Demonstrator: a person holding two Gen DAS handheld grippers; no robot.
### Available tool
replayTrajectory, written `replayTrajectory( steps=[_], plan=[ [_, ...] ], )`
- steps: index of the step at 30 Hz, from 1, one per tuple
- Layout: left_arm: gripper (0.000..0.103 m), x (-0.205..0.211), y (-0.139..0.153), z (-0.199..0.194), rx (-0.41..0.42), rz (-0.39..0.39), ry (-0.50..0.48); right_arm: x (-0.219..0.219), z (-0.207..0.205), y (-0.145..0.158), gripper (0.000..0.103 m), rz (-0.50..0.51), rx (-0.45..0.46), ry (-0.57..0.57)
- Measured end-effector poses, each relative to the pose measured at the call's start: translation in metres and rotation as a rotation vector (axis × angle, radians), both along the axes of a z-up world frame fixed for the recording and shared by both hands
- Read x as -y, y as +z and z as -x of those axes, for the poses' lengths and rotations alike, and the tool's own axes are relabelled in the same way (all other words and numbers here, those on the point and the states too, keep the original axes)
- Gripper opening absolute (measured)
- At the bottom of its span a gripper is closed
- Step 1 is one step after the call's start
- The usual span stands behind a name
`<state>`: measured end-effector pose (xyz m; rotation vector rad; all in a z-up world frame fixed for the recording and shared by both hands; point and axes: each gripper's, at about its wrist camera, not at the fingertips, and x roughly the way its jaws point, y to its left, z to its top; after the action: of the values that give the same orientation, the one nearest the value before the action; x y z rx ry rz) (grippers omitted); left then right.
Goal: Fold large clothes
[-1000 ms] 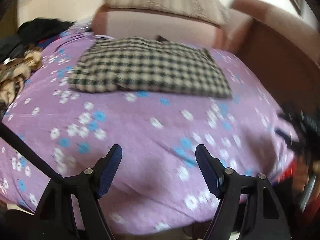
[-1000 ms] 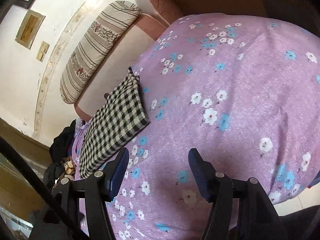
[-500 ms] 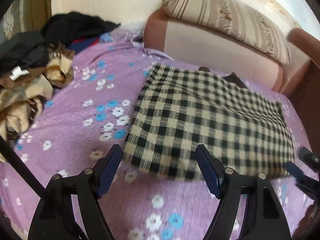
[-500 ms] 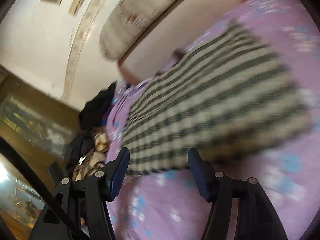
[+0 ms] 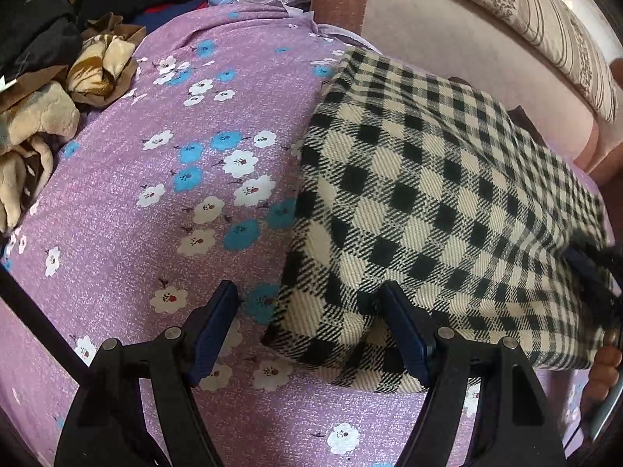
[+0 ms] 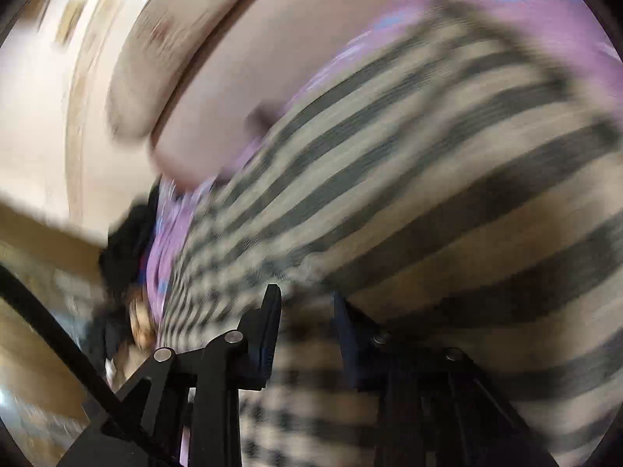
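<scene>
Both grippers have closed in on the checked garment [image 5: 440, 194] within the last second. At nine o'clock a pile of clothes [image 5: 43, 116] sits untouched. The left gripper [image 5: 307, 327], jaws wide, now straddles the garment's near-left corner on the floral sheet [image 5: 163, 202]. At three o'clock the right gripper [image 6: 305, 334], through heavy blur, has narrowed around the edge; a firm grip cannot be told. Lifting for another fold looks imminent.

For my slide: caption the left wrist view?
Open left gripper reaching the folded checked cloth's corner on a floral bedspread.
</scene>
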<state>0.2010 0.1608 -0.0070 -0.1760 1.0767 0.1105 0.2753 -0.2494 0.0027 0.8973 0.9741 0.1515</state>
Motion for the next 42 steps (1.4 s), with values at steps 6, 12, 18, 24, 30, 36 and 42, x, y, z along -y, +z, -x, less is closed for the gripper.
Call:
replayTrajectory(
  steps=[6,12,18,24,30,36,42],
  plan=[
    [0.075,-0.014,0.019,0.012,0.078,-0.1,0.077,0.081,0.052,0.023,0.017,0.019,-0.008,-0.174],
    [0.075,-0.021,0.039,0.036,0.148,-0.18,0.113,0.1,0.129,0.063,0.056,0.226,-0.025,-0.117],
    [0.075,-0.002,0.056,0.07,0.179,-0.135,0.028,0.09,0.2,0.059,0.056,0.206,-0.047,-0.072],
    [0.075,0.028,0.083,0.109,0.227,-0.097,-0.076,0.078,0.216,0.093,0.056,0.138,0.022,-0.061],
    [0.083,0.035,0.109,0.152,0.288,-0.015,-0.102,0.049,0.204,0.138,0.058,0.031,0.114,-0.022],
    [0.091,0.034,0.106,0.156,0.297,0.007,-0.126,-0.007,0.159,0.156,0.058,-0.024,0.123,0.032],
    [0.091,0.001,0.069,0.132,0.188,-0.013,-0.036,-0.075,0.148,0.122,0.058,0.004,0.055,0.189]
  ],
)
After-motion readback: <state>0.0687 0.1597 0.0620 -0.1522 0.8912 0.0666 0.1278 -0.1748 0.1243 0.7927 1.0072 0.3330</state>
